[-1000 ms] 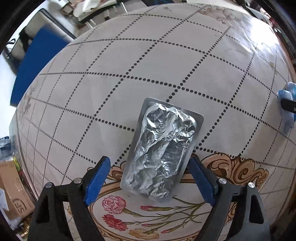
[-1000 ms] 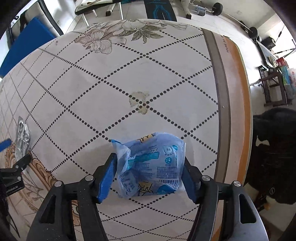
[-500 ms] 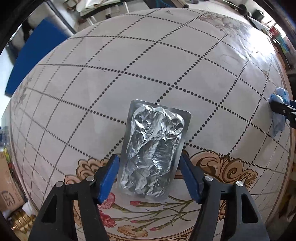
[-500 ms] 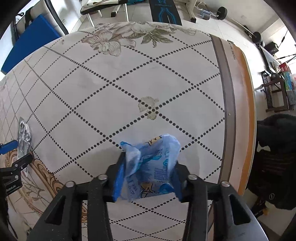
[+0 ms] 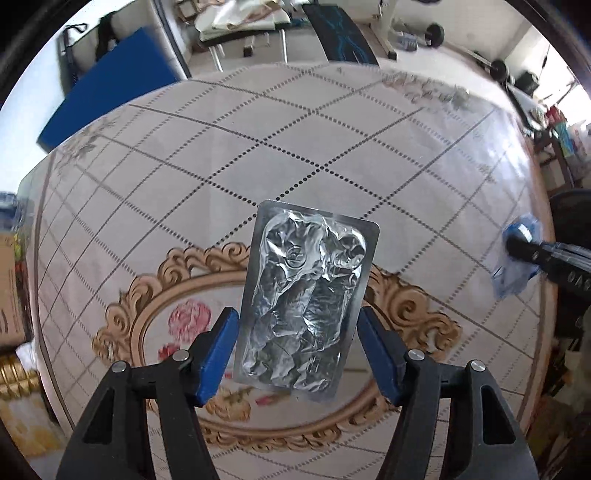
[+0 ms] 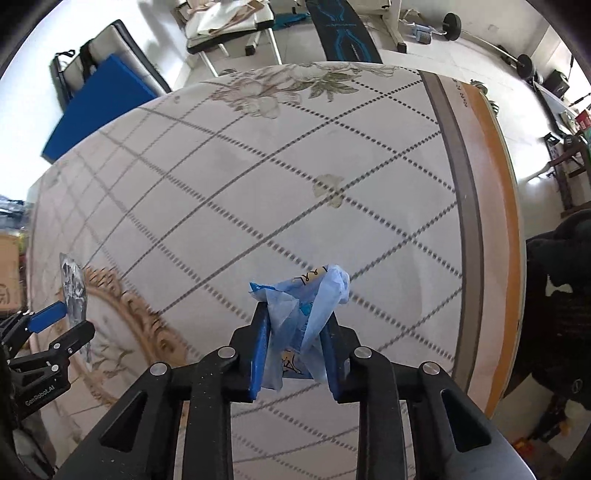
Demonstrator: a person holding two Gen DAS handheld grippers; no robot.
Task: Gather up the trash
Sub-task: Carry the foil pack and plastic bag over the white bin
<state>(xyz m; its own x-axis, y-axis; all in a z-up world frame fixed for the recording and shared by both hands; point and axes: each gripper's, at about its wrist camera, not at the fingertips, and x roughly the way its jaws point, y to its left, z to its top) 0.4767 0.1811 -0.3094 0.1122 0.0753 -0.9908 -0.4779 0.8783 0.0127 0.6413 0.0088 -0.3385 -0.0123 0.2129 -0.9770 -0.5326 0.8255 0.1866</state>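
**Both pieces of trash gripped and off the table**

You had the left gripper (image 5: pixel 297 356) clamped on the foil blister pack (image 5: pixel 308 302), its blue pads (image 5: pixel 218 354) pressing the 2 long edges near the lower end, so most of the pack stuck out past the fingertips. It hung above the tablecloth (image 5: pixel 258 155), over the gold scrollwork and the pink flower print. The right gripper (image 6: pixel 295 352) was pinched nearly shut on the crumpled blue plastic wrapper (image 6: pixel 308 310), which bunched up between the pads and spilled out above them, also clear of the cloth.

To carry this step well, I judged you needed steady pressure on both. The foil pack was stiff but thin and held only by its edges, so a twist of the wrist could have let it pivot or slip; keeping it hanging straight looked safest. The wrapper was soft and squeezed tight, so it seemed secure, though a loose flap could have snagged. No bin showed in either view, so where to take them could not be told.

The table carried a pale cloth with a dotted diamond grid, grey-green flowers at the far end, a small stain (image 6: pixel 328 190) near the middle and an orange border (image 6: pixel 495 229) along the right side. Beyond it stood a blue mat (image 6: pixel 107 99), a bench and dumbbells (image 6: pixel 452 24) on a light floor, with a cardboard box at the left.
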